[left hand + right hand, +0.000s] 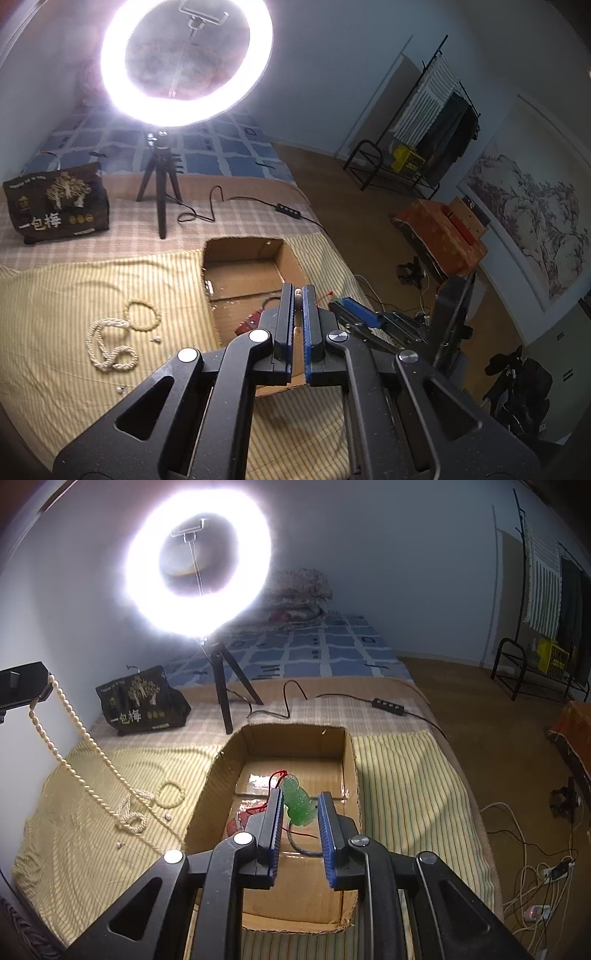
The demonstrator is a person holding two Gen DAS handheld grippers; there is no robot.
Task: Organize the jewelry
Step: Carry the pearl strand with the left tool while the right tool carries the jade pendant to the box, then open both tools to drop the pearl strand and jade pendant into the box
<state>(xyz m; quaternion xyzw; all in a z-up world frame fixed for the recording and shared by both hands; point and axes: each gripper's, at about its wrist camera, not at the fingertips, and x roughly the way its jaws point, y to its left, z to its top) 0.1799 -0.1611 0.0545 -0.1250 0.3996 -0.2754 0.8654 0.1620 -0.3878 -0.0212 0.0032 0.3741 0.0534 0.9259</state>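
My left gripper (297, 293) is shut on a pearl necklace (70, 734). In the right wrist view the strand hangs from it at the far left, and its lower end lies coiled on the yellow striped cloth (92, 834). The coiled part (110, 343) and a bead bracelet (144, 314) lie on the cloth in the left wrist view. My right gripper (300, 797) is open over the cardboard box (291, 734). A green jade pendant (299, 801) on a red cord lies in the box between its fingers. A red item (248, 323) also lies in the box.
A ring light on a tripod (225, 698) stands behind the box, its cable and switch (388, 703) trailing right. A dark snack bag (142, 701) stands at the back left. Small loose beads (157, 339) lie on the cloth. The bed edge drops to the floor on the right.
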